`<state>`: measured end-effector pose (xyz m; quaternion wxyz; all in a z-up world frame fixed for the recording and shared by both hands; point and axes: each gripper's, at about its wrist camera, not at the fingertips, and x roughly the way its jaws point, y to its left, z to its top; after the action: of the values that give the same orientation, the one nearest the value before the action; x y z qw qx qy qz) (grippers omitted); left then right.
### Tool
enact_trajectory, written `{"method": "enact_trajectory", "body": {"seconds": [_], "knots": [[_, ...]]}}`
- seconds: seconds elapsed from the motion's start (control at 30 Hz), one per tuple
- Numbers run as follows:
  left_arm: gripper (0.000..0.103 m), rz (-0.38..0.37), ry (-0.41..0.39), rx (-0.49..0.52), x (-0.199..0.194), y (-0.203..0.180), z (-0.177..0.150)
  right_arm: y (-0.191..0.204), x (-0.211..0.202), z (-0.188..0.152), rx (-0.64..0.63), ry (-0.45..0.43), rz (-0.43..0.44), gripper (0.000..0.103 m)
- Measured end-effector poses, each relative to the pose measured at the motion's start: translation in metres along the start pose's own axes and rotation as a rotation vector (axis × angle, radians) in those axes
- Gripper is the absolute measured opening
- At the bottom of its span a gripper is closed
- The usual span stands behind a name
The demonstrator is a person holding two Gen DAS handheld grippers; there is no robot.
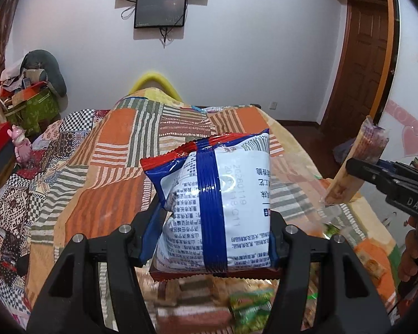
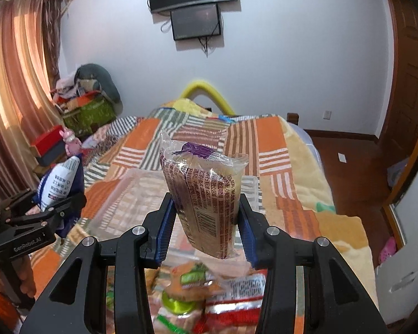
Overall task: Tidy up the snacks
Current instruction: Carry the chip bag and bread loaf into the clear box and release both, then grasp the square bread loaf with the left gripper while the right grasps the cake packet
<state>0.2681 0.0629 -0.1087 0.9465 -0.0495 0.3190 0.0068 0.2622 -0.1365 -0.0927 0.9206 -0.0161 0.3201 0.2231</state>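
My left gripper is shut on a white, blue and red snack bag, held above the bed; the bag also shows in the right wrist view. My right gripper is shut on a clear wrapped pastry pack with purple print, also seen from the side in the left wrist view. Below both grippers lies a blurred pile of snack packets. A clear plastic bin sits on the bed just beyond the right gripper.
The bed has an orange patchwork blanket. Boxes and clutter stand by the curtain at the left. A wooden floor and door lie to the right. Two screens hang on the far wall.
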Motion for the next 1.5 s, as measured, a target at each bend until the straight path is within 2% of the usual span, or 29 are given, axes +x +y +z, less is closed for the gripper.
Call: {"method": "enact_trajectory", "body": {"seconds": [0.23,0.47,0.57,0.63,0.77,1.07,1.27,1.5], "knots": [[0.060,0.009,0.067,0.013,0.050,-0.001,0.003,-0.006,0.035,-0.001,-0.022,0.114,0.025,0.040],[0.062,0.005,0.105,0.020,0.076,-0.008,0.001,-0.008,0.056,0.003,-0.044,0.200,0.041,0.040],[0.065,0.018,0.117,0.031,0.081,-0.008,0.001,-0.008,0.061,0.005,-0.038,0.218,0.046,0.041],[0.070,0.021,0.120,0.036,0.081,-0.008,0.001,-0.008,0.061,0.007,-0.048,0.214,0.032,0.044],[0.074,0.015,0.083,0.039,0.067,-0.007,0.003,-0.006,0.053,0.011,-0.066,0.178,0.020,0.058],[0.081,0.017,0.040,0.056,0.021,0.007,0.008,-0.021,0.019,0.012,-0.031,0.124,0.025,0.058],[0.083,0.049,0.076,0.043,0.006,0.041,-0.005,-0.036,-0.005,-0.003,-0.024,0.105,-0.045,0.058],[0.083,0.048,0.181,0.010,0.011,0.073,-0.040,-0.056,-0.020,-0.030,0.015,0.145,-0.101,0.058]]}}
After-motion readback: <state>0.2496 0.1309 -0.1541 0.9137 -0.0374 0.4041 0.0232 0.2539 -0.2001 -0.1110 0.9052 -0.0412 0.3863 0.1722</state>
